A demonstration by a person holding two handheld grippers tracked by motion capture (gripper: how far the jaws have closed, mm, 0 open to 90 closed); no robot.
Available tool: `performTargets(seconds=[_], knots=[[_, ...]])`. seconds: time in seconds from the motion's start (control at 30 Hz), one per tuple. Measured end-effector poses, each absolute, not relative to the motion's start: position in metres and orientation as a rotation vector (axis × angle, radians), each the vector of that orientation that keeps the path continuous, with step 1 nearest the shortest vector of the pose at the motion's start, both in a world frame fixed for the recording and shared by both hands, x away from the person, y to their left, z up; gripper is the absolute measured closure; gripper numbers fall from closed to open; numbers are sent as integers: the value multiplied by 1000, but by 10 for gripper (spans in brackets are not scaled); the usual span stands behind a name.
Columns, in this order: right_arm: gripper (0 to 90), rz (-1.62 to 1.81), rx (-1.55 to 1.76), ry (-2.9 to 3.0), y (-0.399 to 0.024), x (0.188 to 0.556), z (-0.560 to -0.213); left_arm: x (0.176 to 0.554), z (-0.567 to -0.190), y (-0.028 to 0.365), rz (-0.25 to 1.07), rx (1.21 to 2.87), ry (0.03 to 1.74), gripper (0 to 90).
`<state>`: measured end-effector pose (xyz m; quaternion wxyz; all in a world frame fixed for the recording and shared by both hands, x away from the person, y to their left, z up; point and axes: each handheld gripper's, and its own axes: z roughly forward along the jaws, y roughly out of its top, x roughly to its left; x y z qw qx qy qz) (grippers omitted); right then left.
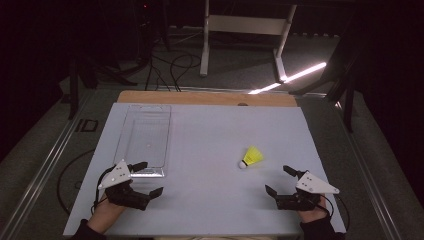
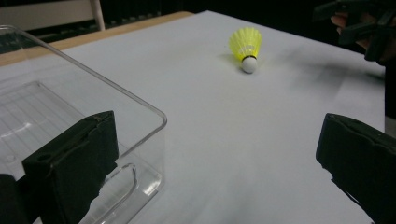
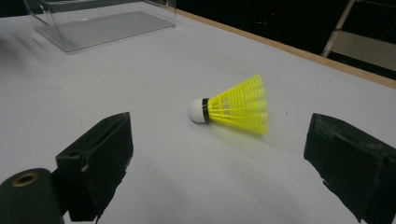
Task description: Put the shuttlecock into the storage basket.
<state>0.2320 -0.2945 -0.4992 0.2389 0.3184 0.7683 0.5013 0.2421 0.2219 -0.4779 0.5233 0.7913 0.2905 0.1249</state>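
A yellow shuttlecock [image 1: 251, 156] with a white cork lies on its side on the white table, right of centre. It lies ahead of my right gripper's jaws in the right gripper view [image 3: 233, 107], and farther off in the left gripper view [image 2: 246, 45]. My right gripper [image 1: 280, 181] rests near the front right edge, open and holding nothing, a short way from the shuttlecock. My left gripper [image 1: 148, 178] is open at the front left, just at the near corner of a clear plastic box [image 1: 145, 137]. One left jaw overlaps the box's corner [image 2: 140, 140] in the left gripper view.
The white table sheet [image 1: 210, 200] lies over a wooden board whose far edge [image 1: 200, 97] shows. Beyond it are a white frame's legs [image 1: 240, 30], floor cables [image 1: 170, 70] and a bright light strip [image 1: 295, 77]. The clear box [image 3: 93, 23] sits far off in the right gripper view.
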Motion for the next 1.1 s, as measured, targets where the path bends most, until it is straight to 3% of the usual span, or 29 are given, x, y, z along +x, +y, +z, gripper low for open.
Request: performTargets(seconds=[0.57, 1.1], knots=[[82, 1389, 857, 2091, -294, 231, -497, 251, -443, 214, 233, 2047, 641, 0], [82, 1391, 863, 2097, -294, 231, -497, 257, -433, 204, 186, 2179, 619, 0]])
